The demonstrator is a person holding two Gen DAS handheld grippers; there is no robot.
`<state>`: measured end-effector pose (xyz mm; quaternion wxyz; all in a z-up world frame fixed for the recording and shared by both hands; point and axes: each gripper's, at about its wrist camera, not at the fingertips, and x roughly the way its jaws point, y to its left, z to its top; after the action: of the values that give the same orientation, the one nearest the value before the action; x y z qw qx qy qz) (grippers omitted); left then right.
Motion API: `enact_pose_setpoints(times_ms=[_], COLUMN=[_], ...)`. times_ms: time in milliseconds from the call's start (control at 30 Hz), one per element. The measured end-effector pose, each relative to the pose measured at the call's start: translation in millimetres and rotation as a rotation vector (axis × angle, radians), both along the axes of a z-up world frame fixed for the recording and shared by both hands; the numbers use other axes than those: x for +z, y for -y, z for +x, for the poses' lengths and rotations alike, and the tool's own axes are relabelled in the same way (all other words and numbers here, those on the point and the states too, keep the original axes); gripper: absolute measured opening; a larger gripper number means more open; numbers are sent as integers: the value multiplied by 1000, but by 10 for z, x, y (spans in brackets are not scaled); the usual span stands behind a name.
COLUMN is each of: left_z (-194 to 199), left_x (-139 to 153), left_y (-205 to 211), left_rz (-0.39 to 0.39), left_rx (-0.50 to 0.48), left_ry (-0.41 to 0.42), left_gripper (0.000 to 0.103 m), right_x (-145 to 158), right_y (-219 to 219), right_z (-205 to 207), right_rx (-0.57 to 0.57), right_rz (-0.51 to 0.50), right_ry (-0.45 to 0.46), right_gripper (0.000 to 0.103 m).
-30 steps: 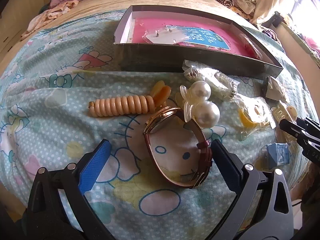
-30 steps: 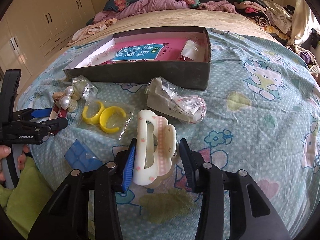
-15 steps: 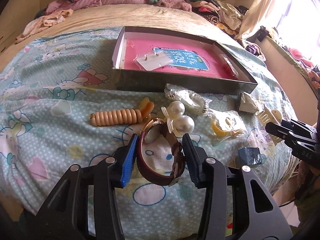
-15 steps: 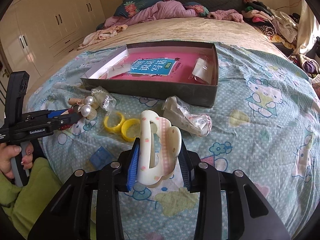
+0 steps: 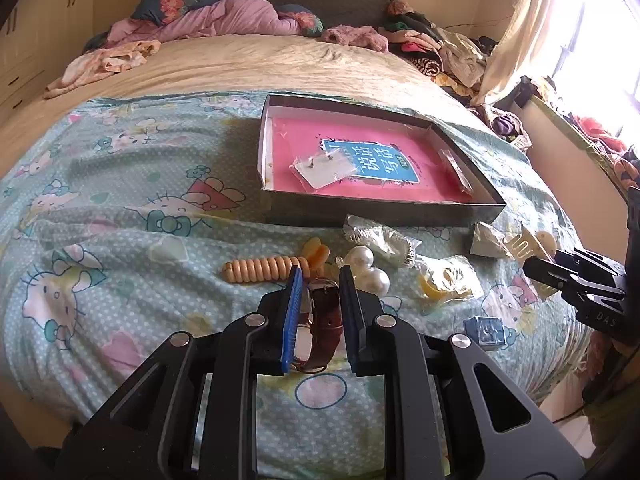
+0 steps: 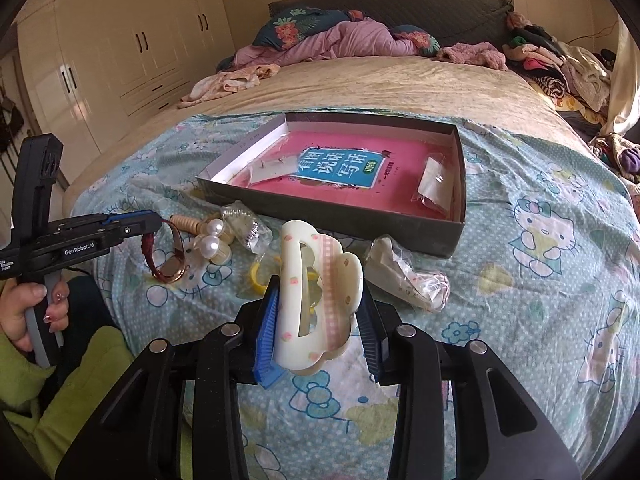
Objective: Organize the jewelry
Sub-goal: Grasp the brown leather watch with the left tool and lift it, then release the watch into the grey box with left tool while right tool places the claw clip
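Carry step: left gripper (image 5: 319, 300) clamps watch (image 6: 170, 254), right gripper (image 6: 318, 320) clamps hair clip (image 6: 316, 300). Next, likely: move both over box (image 6: 458, 236), release.

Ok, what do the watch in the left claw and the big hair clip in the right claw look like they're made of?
Brown-strapped watch: the strap looks like matte leather or imitation, dull with a buckle; the case is glossy rose-gold metal, judging by its shine. Cream flower-shaped hair clip: smooth, glossy hard plastic, probably acrylic, with a printed pink check band. Left claw and right claw each grip theirs.
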<state>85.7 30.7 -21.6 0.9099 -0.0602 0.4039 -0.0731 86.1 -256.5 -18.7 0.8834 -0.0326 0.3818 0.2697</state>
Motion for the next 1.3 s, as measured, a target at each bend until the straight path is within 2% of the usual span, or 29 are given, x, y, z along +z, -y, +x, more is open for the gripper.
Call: enact_pose_setpoints(times_ms=[333, 467, 500, 567, 600, 667, 733, 800, 1033, 1300], left_z=[10, -2, -11, -12, -6, 13, 24, 14, 43, 340], left_x=[-52, -116, -145, -209, -239, -314, -382, -365, -42, 242], left_y=[-87, -90, -87, -69, -62, -44, -33, -9, -60, -23], left_rz=[-44, -45, -49, -50, -49, -31, -43, -37, -58, -54], left_rx=[-8, -29, -31, -32, -34, -30, -34, -41, -37, -55], left_ry=[-24, -73, -78, -95, -102, -123, -140, -128, -41, 7], left_gripper=[11, 11, 14, 38, 39, 29, 8, 7, 5, 5], right_x=[2, -5, -9, -17, -20, -20, -17, -16, 89, 300], right_y=[-18, 5, 8, 23, 22, 26, 26, 41, 71, 28], right_z=[15, 15, 12, 10, 11, 2, 1, 6, 58, 243], right_rx=[-4, -8, -8, -7, -7, -4, -4, -6, -13, -14], right_rz=[11, 18, 19, 21, 23, 26, 27, 30, 35, 38], right_ry=[-4, -6, -5, -9, -10, -11, -9, -9, 22, 87], right_gripper=[35, 35, 35, 35, 35, 35, 35, 35, 35, 35])
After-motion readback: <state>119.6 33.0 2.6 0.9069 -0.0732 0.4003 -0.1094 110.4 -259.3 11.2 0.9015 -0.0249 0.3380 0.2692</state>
